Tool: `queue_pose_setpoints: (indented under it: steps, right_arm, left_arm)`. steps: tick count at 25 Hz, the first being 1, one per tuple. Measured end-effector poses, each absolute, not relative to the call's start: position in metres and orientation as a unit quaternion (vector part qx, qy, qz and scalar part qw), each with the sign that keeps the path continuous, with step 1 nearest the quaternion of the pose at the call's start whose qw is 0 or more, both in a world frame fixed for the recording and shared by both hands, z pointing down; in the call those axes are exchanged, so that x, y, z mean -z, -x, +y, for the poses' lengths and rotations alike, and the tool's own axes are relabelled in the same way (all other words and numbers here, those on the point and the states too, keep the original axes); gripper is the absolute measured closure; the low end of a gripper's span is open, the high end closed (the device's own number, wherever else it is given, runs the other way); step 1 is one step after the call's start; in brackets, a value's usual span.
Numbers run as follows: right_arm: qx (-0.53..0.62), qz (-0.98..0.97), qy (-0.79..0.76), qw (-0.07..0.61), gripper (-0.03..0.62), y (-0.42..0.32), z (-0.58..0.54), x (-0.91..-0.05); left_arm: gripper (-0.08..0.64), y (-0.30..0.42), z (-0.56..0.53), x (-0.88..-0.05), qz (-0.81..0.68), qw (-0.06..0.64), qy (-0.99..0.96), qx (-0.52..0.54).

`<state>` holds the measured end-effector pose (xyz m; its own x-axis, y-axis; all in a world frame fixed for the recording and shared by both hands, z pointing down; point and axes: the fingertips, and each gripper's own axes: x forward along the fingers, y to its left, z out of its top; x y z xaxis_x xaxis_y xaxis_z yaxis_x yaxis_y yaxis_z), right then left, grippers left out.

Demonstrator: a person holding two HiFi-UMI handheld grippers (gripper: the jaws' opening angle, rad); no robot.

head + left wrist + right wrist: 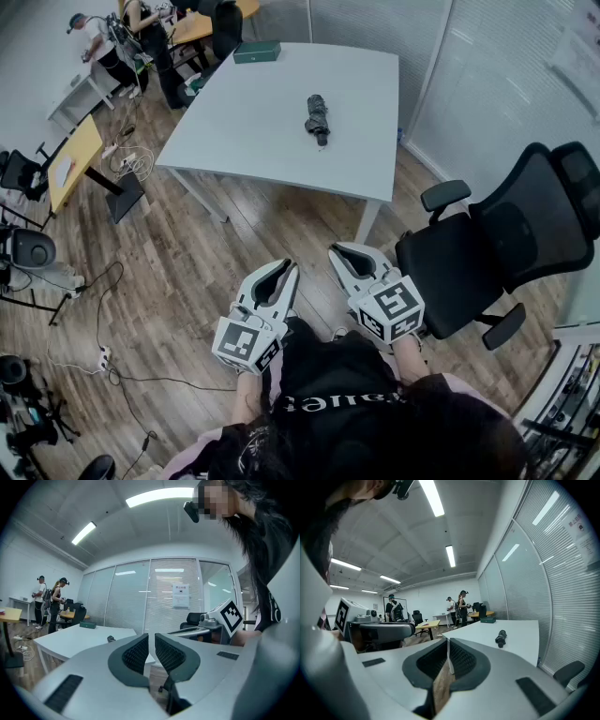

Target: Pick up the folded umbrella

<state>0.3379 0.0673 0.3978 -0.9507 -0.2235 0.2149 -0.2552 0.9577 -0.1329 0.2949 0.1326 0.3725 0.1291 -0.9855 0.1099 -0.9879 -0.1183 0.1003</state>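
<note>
The folded black umbrella (317,118) lies on the white table (253,141), towards its far right side. It shows small in the left gripper view (111,639) and in the right gripper view (501,637). Both grippers hang over the wooden floor close to the person's body, well short of the table. My left gripper (287,268) (151,637) is shut with nothing in it, only a thin slit between its pads. My right gripper (338,251) (448,641) is shut and empty, its tips touching.
A black office chair (497,253) stands just right of the grippers. A green box (257,52) sits at the table's far edge. Glass partitions with blinds (506,84) line the right side. People (141,37) stand among desks at the far left, and cables (112,356) lie on the floor.
</note>
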Motion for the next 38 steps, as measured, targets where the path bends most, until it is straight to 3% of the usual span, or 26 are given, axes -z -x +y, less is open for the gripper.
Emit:
queue_pose_setpoints:
  steps: [26, 38]
  right_arm:
    - [-0.116, -0.972, -0.177, 0.102, 0.56, -0.174, 0.082, -0.393]
    - [-0.12, -0.969, -0.171, 0.129, 0.56, -0.138, 0.08, -0.402]
  left_arm:
    - [0.502, -0.123, 0.15, -0.365, -0.628, 0.075, -0.775, -0.013]
    - [0.5, -0.087, 0.153, -0.375, -0.638, 0.092, -0.765, 0.01]
